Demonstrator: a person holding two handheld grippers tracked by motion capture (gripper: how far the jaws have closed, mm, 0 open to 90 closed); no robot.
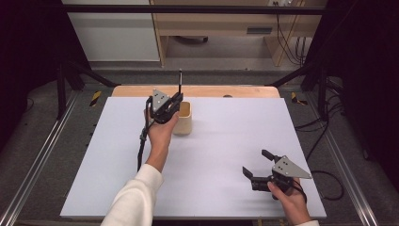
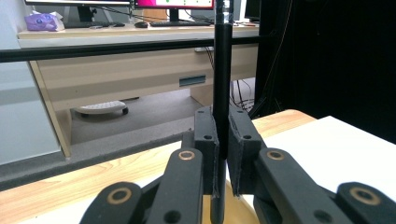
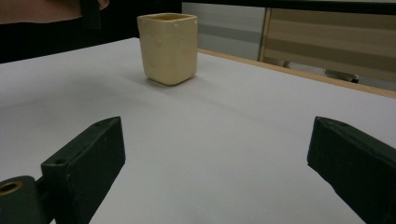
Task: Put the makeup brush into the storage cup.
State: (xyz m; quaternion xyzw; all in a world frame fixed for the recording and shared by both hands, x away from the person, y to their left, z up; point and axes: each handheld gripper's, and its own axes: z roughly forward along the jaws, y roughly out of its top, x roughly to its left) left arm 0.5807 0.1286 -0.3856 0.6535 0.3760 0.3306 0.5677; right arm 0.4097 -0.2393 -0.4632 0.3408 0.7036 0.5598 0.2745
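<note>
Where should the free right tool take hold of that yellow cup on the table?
Probably across two opposite flat walls near the rim, coming in level from the right tool. The cup stands upright and square-sided, with open table before it.

Left forearm, in a white sleeve, reaches in from the bottom edge of the high view and runs forward and slightly right. Left hand (image 1: 160, 134) wraps the gripper body from below. Left gripper (image 1: 175, 101) sits over the far-left part of the table, grey three-cornered plate on top, cable trailing back along the wrist. Jaws pressed together on a thin black rod (image 2: 222, 70) (it stands upright between the pads in the left gripper view).

Right hand (image 1: 289, 200) low at the near-right corner, wrist bare. Right gripper (image 1: 256, 162) points left and away, held level, jaws spread wide, nothing between them.
</note>
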